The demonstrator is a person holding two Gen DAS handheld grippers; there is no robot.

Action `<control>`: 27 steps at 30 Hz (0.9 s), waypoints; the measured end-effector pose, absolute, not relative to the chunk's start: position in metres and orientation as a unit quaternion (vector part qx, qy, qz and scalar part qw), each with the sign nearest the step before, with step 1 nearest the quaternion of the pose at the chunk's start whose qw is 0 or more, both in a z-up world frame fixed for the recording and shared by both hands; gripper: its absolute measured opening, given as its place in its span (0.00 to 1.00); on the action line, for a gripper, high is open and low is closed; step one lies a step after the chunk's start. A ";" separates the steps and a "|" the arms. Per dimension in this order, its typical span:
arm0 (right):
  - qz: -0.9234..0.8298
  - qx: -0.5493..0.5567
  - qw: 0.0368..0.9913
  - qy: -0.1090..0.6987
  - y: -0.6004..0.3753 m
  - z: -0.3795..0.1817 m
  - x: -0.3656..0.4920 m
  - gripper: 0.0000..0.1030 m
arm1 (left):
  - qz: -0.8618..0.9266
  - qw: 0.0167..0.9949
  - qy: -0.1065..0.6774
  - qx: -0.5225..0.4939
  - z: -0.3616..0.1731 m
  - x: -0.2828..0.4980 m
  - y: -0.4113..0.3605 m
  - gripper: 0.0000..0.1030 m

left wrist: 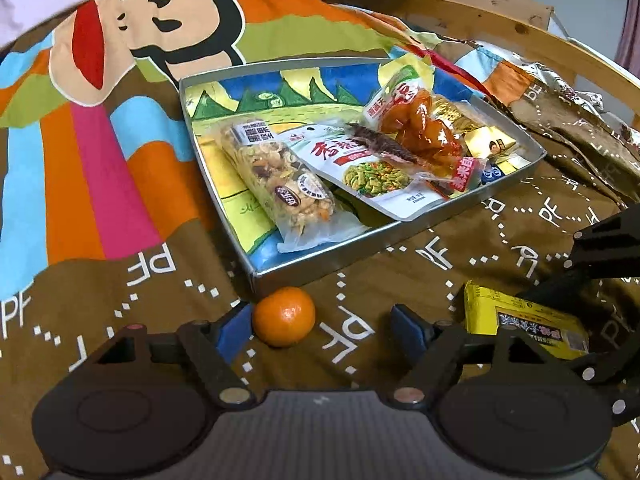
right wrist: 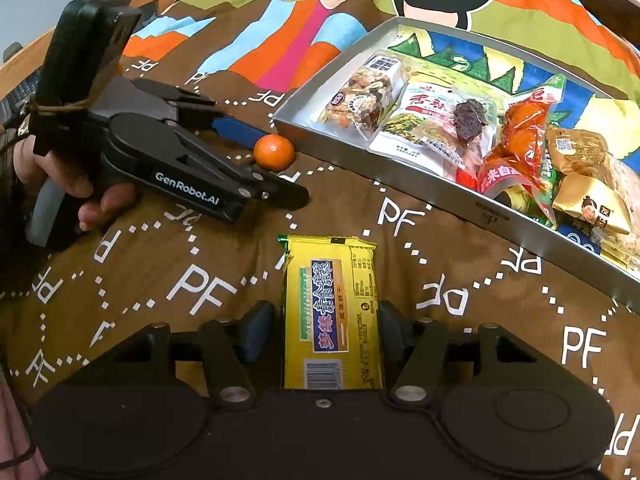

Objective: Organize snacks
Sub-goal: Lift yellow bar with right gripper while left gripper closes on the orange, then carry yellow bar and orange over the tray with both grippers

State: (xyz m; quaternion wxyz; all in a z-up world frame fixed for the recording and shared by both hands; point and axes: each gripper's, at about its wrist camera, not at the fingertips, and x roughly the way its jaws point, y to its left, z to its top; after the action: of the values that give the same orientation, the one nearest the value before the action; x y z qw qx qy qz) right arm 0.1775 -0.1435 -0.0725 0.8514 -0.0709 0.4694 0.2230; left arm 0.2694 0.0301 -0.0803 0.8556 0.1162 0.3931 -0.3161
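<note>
Brown printed bedspread (right wrist: 152,264) carries metal tray (left wrist: 304,268) holding snack packets (left wrist: 360,160). Right gripper (right wrist: 326,330) clamped on yellow cracker pack (right wrist: 332,312), which lies near tray. Left gripper (left wrist: 322,326) jaws apart; tangerine (left wrist: 285,317) between them, touching one blue pad, just outside tray corner.

"GenRobot.AI" read in white on left tool (right wrist: 280,148) body; "PF" repeated in white across brown bedspread (right wrist: 200,288)

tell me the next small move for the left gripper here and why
Probably shift the left gripper sideways to centre the tangerine, then close. The fruit sits against one finger with a wide gap to the other, still outside the tray.
</note>
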 end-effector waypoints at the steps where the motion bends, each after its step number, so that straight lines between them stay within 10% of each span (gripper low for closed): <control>1: 0.223 -0.071 0.852 0.468 -0.143 -0.073 0.178 0.60 | -0.315 0.856 0.394 0.116 -0.081 0.270 0.030 0.76; 11: 0.226 -0.110 0.855 0.453 -0.134 -0.071 0.170 0.48 | -0.277 0.862 0.414 0.095 -0.078 0.272 0.029 0.35; 27: 0.180 -0.128 0.924 0.313 -0.146 -0.046 0.173 0.48 | -0.230 0.896 0.380 0.010 -0.031 0.251 0.023 0.34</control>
State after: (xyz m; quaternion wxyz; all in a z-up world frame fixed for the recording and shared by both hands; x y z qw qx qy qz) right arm 0.1728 -0.1458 -0.0463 0.9240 -0.1276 0.3127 0.1796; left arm 0.2509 0.0235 -0.0314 0.8959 0.0098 0.3802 -0.2295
